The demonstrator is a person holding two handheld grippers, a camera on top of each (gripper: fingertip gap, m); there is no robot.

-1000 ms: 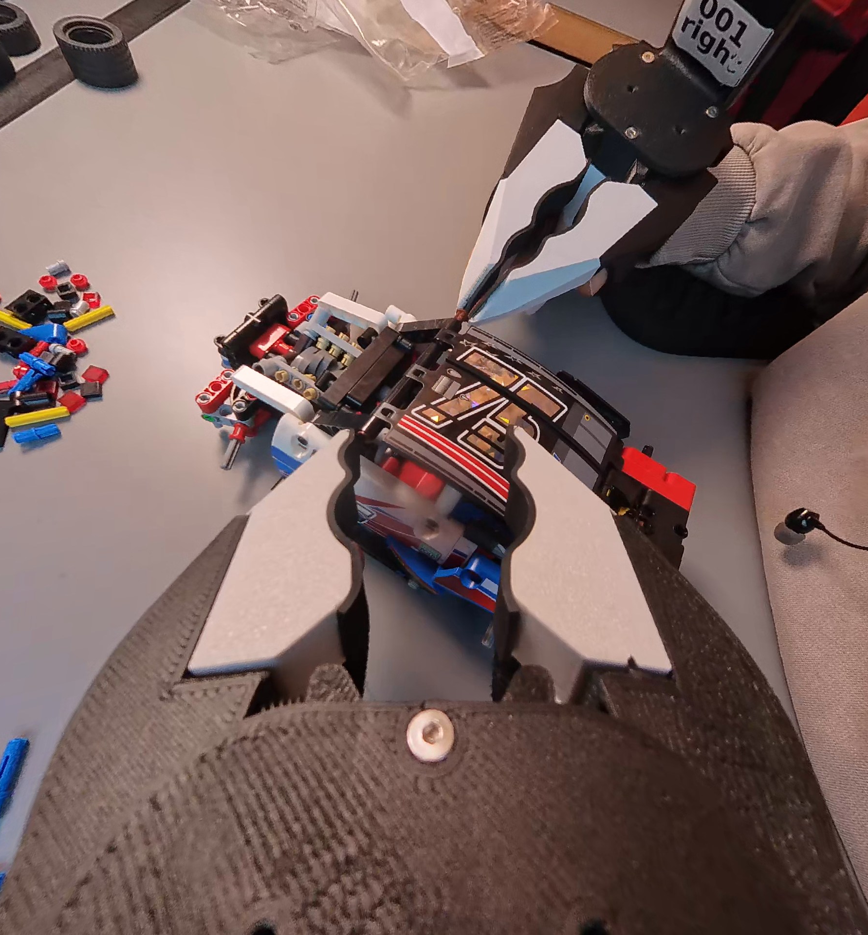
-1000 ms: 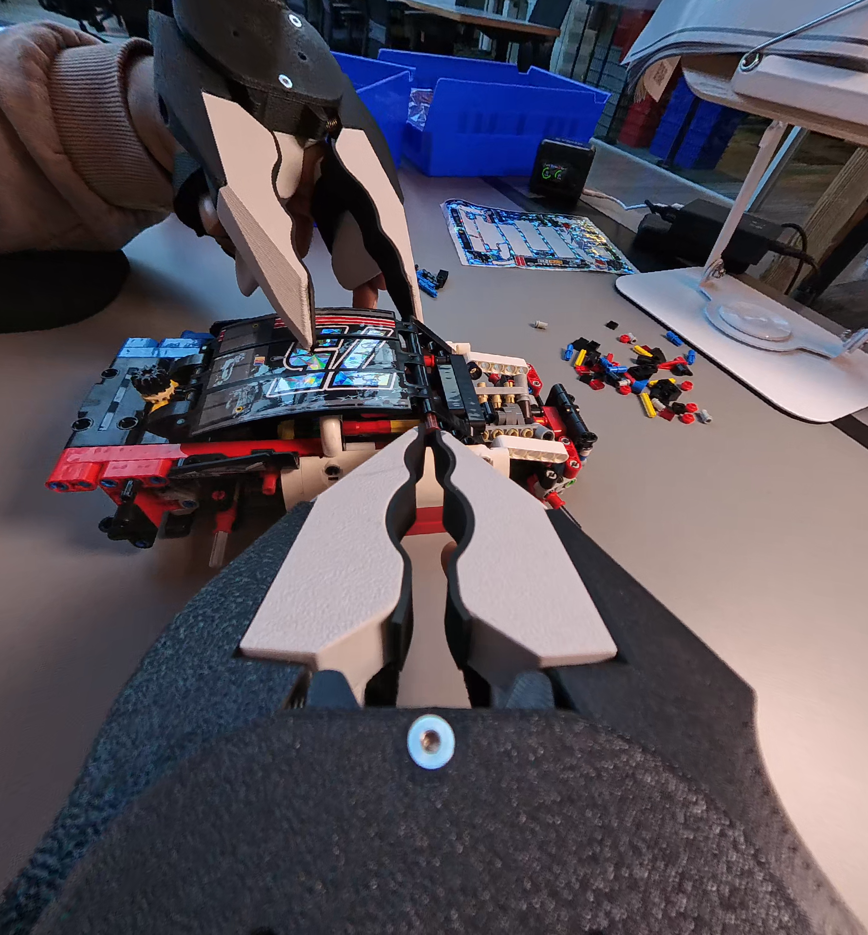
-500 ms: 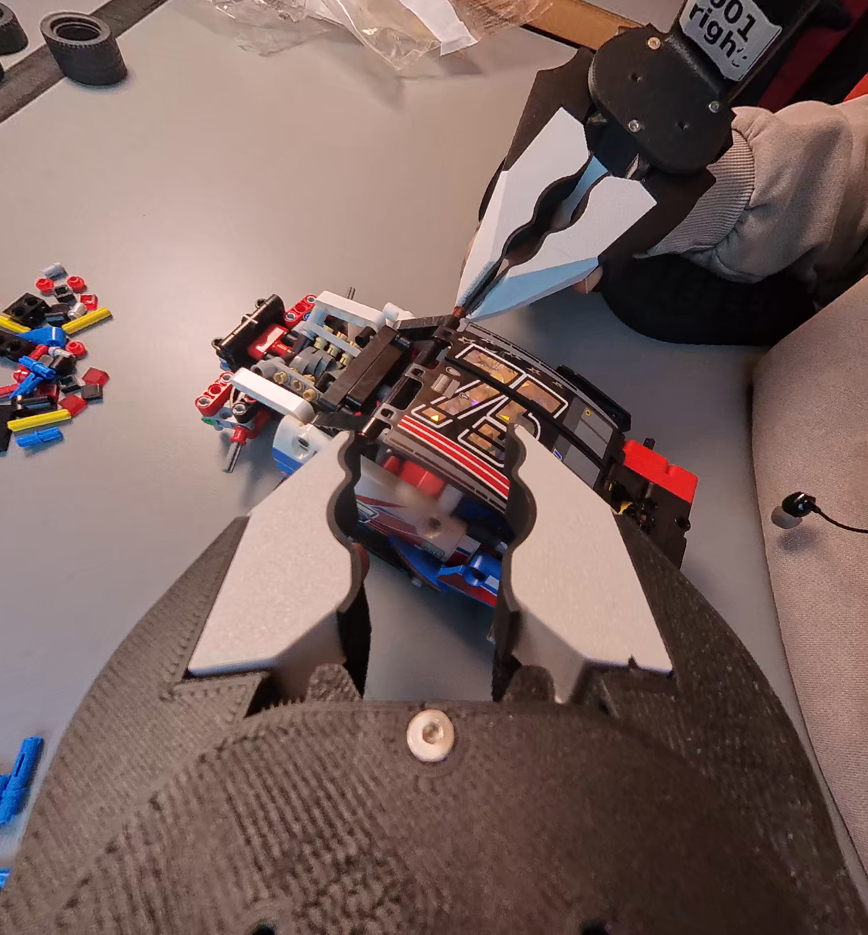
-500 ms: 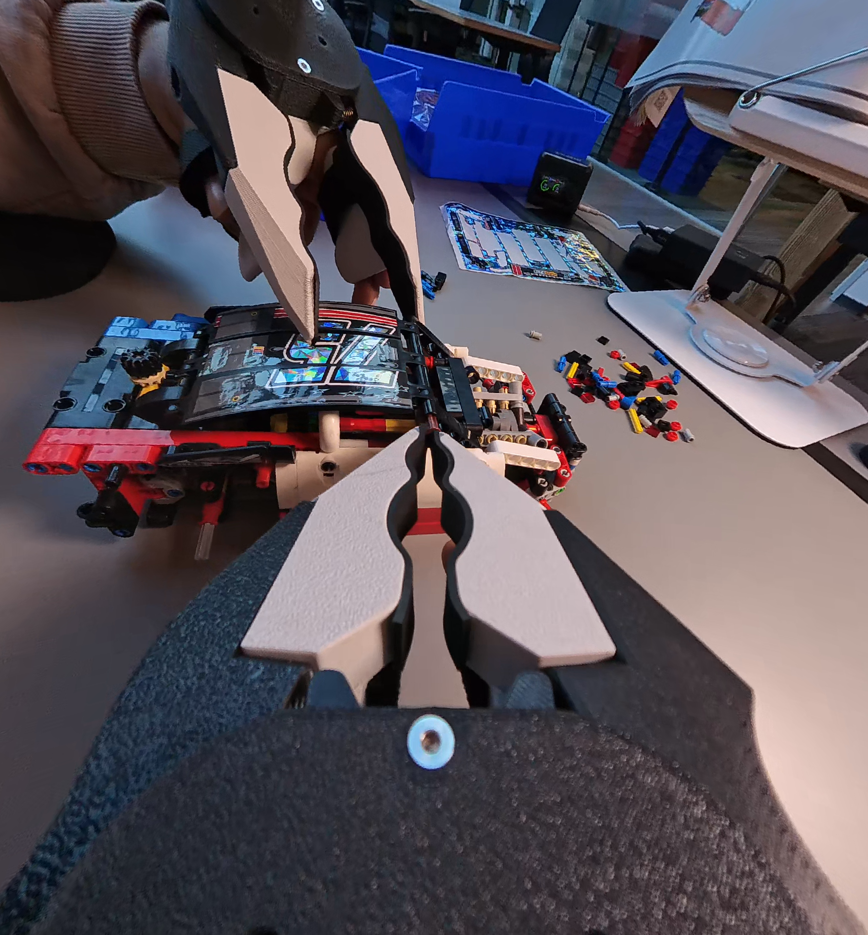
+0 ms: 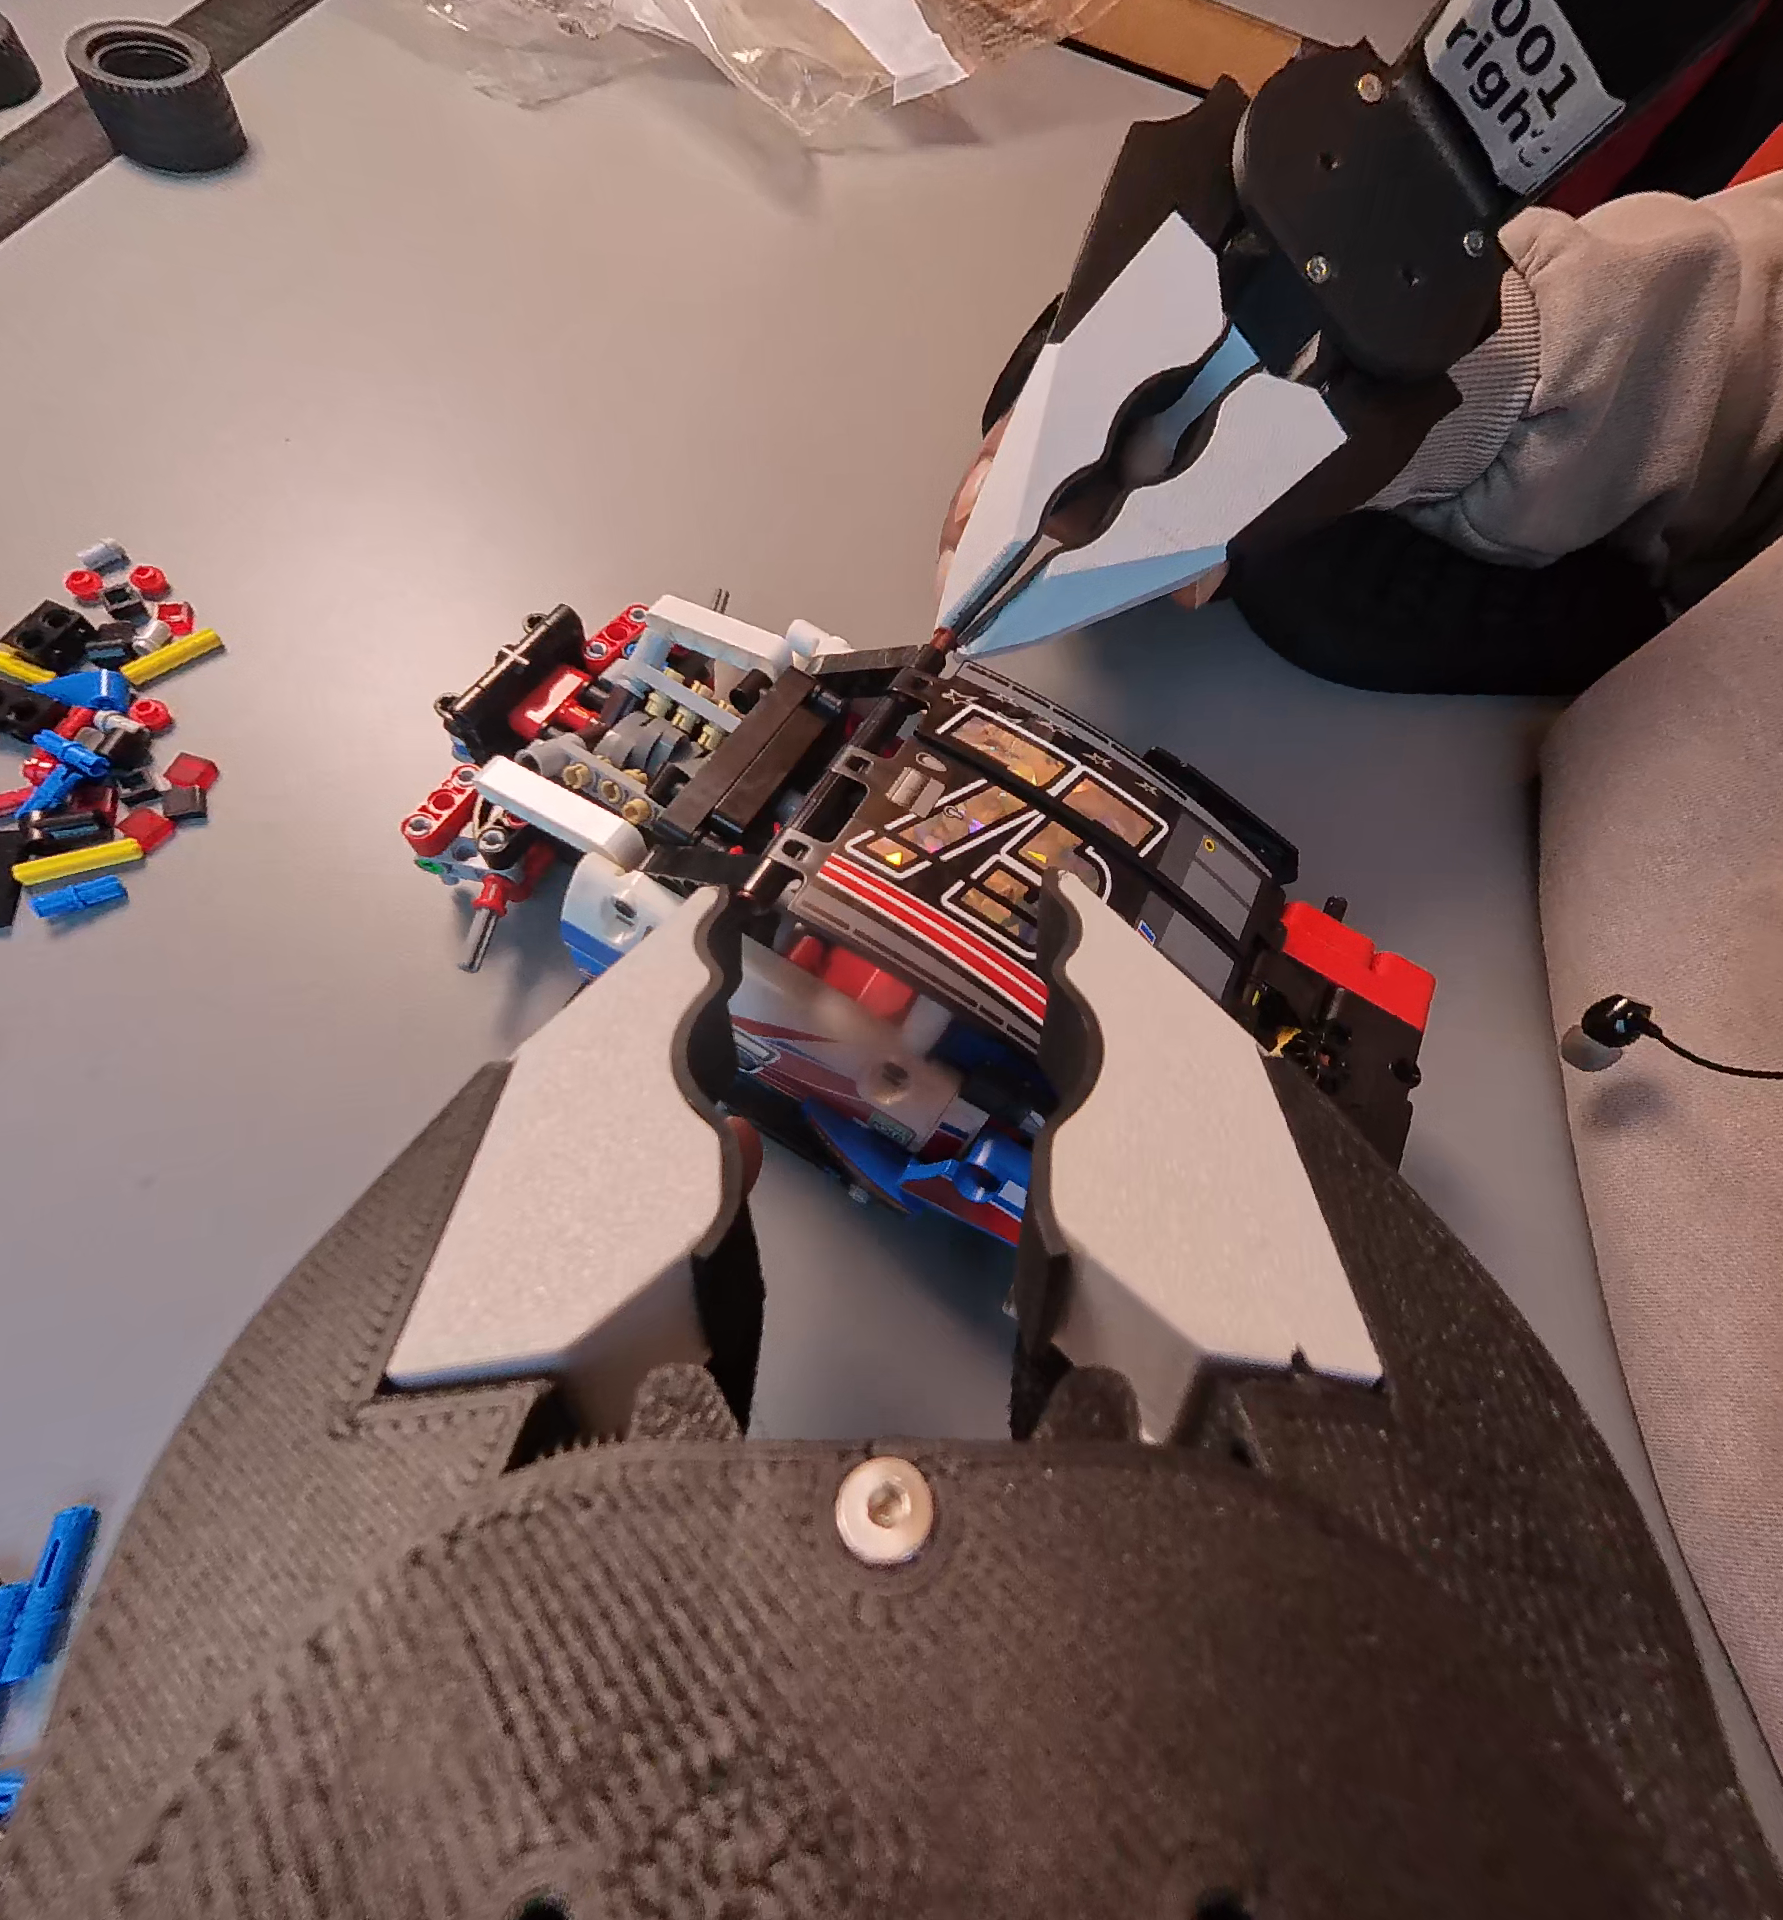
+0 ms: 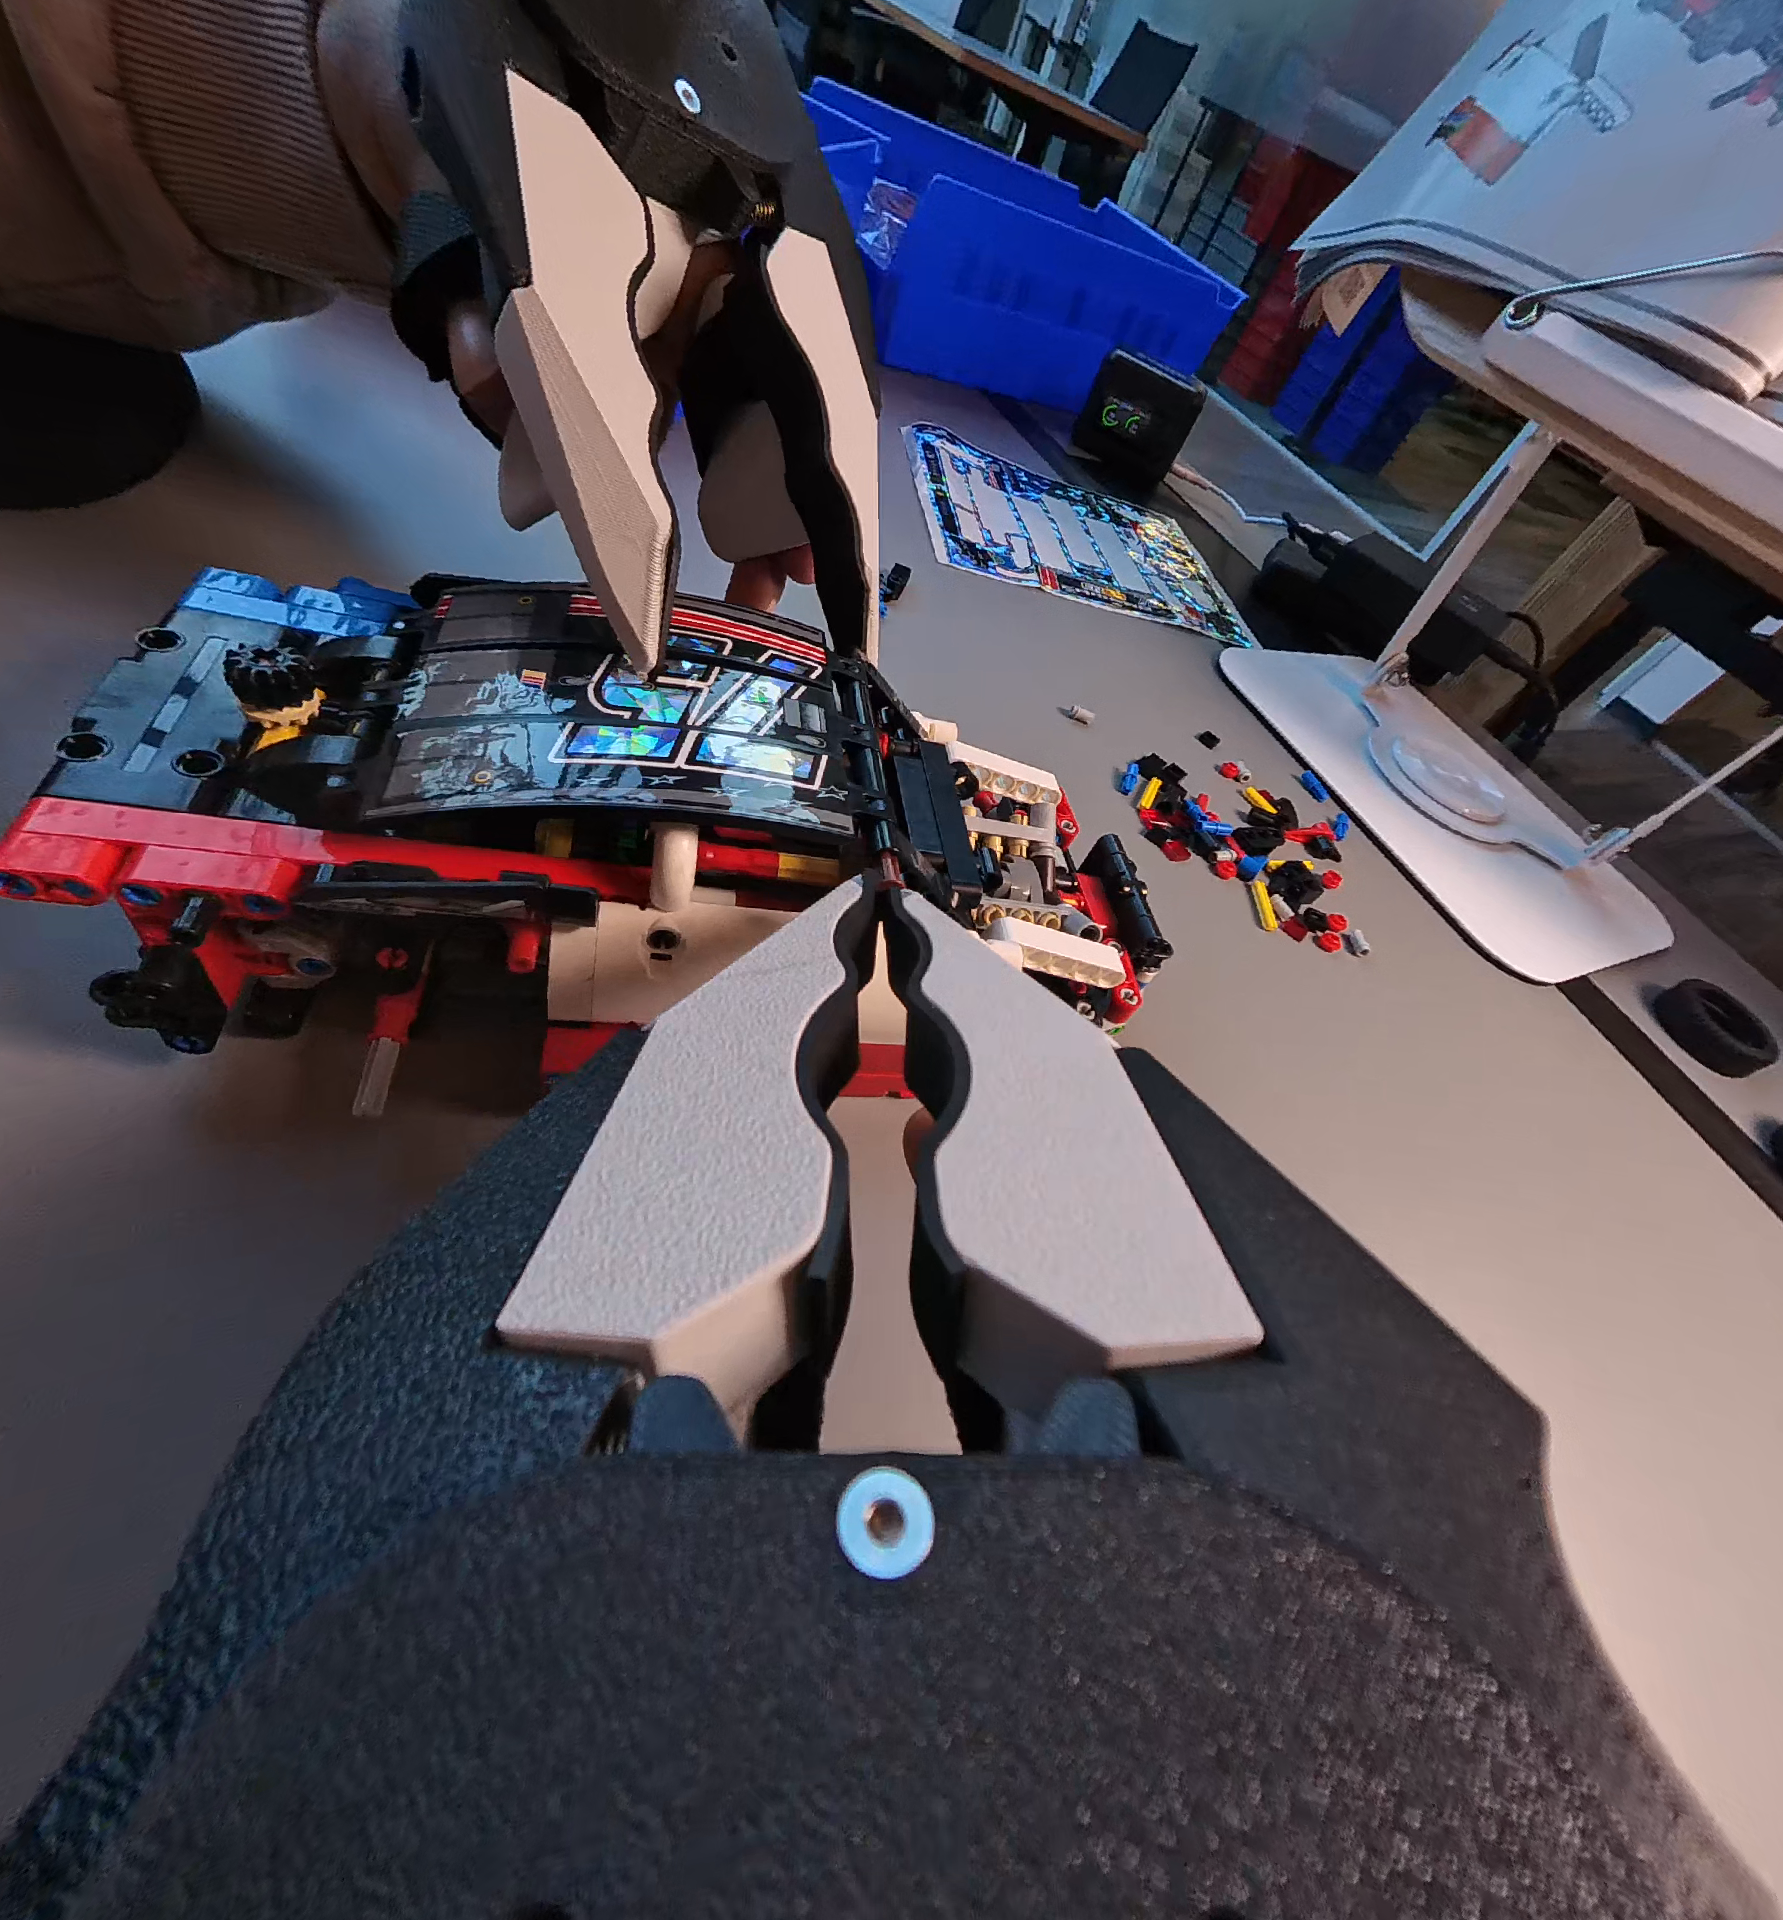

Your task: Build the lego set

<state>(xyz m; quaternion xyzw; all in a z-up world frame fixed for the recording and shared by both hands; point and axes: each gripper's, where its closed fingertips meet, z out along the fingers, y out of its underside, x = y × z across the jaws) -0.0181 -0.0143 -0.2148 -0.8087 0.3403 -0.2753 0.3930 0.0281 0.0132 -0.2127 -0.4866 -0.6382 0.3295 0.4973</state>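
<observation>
Bracing the half-built car (image 5: 928, 862) from our side, our left gripper (image 5: 882, 904) stands wide open in the left wrist view, its two fingers straddling the curved black roof panel (image 5: 1012, 842) and closed on nothing. The car lies just ahead on the grey table (image 5: 451, 364), its long axis running from the pale engine end at upper left to the red rear block at lower right. Beyond it our right gripper (image 5: 954, 639) comes in from the far side, its tips pinched nearly together on a thin dark pin (image 5: 937, 657) at the roof's front corner. Loose parts (image 5: 56, 738) lie well apart to the left; open table surrounds the car there.

From the right wrist view, our right gripper (image 6: 882, 894) is almost closed, the pin (image 6: 889, 871) nipped at the very tips, touching the black crossbar just ahead. The car (image 6: 471, 810) stretches sideways, red rear to the left. Our left gripper (image 6: 752, 644) reaches down from above, one fingertip (image 6: 648, 644) on the roof. We judge the pin must slide along that crossbar; the right side is clear, a lamp base (image 6: 1438, 831) standing well off.
</observation>
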